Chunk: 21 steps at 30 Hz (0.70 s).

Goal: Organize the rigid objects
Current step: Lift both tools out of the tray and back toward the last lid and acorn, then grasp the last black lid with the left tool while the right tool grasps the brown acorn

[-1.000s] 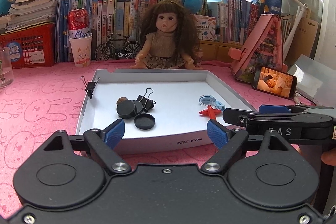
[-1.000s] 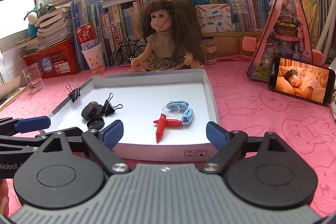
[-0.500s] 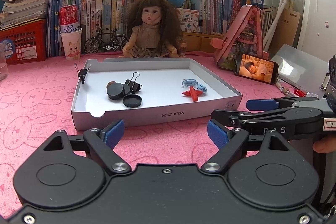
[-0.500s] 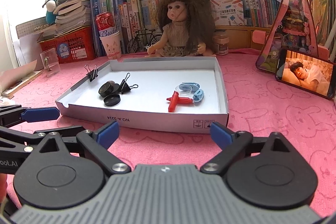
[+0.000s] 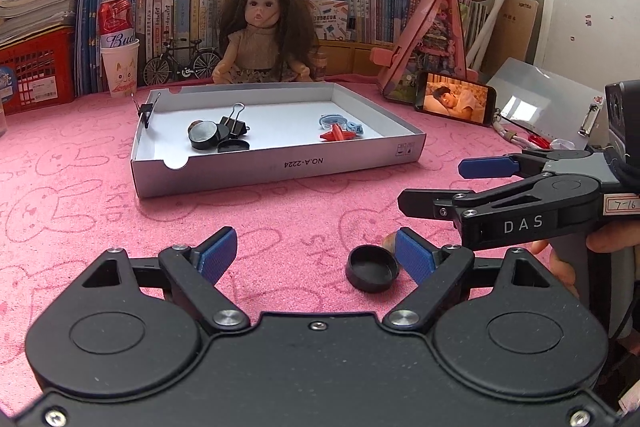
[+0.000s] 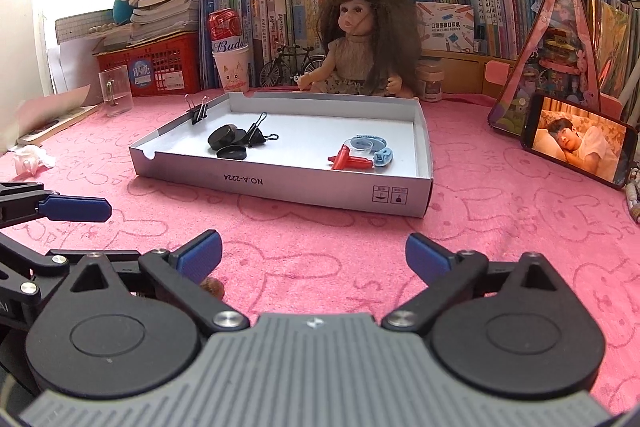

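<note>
Left gripper (image 5: 316, 253) jaws are spread with nothing clamped, though a black cap (image 5: 373, 267) is sat on the pink tabletop (image 5: 280, 211) between them, just inside the right-hand pad, with a small brown bit (image 5: 389, 241) tucked behind it. Right gripper (image 6: 314, 253) jaws are opening, nothing between them. Looks like the pickup step: the cap probably needs centring, pinching, then carrying ahead to the white tray (image 5: 280, 165) where the other caps and clips are already parked.

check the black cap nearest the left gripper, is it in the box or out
Out. The black cap lies on the pink cloth just in front of the left gripper, well short of the white box that holds the other pieces.
</note>
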Tool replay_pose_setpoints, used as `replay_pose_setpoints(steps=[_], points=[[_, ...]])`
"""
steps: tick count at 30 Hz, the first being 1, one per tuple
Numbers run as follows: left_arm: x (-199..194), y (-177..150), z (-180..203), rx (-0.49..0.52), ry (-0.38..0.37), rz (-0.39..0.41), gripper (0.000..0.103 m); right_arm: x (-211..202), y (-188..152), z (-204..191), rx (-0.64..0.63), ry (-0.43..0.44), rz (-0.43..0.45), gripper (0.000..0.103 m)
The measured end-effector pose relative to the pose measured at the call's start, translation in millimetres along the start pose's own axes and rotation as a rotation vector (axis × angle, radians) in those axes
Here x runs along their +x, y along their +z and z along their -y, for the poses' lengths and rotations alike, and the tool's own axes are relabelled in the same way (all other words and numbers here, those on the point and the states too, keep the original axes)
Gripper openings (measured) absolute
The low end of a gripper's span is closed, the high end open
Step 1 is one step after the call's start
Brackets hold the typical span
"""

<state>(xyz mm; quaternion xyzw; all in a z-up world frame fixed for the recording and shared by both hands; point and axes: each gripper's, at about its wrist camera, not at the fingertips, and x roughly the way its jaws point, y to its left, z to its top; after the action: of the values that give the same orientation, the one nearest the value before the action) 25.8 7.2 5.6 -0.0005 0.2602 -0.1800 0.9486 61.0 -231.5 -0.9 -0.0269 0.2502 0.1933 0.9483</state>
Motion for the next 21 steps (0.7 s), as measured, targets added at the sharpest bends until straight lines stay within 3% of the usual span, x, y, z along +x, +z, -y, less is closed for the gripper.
replay_pose_setpoints(steps=[7,12,21], points=[[-5.5,-8.0,7.5,0.015,-0.056,-0.014,0.076,-4.5,-7.1,-4.4,-0.016,0.011,-0.006,0.103],[-2.6,-13.4,15.5,0.027,-0.065,-0.036,0.055,-5.4,-10.3,-7.1,-0.025,0.012,-0.009,0.103],[2.8,-17.3,24.8,0.048,-0.068,-0.043,0.039,-7.0,-12.0,-4.5,-0.017,0.002,-0.008,0.103]])
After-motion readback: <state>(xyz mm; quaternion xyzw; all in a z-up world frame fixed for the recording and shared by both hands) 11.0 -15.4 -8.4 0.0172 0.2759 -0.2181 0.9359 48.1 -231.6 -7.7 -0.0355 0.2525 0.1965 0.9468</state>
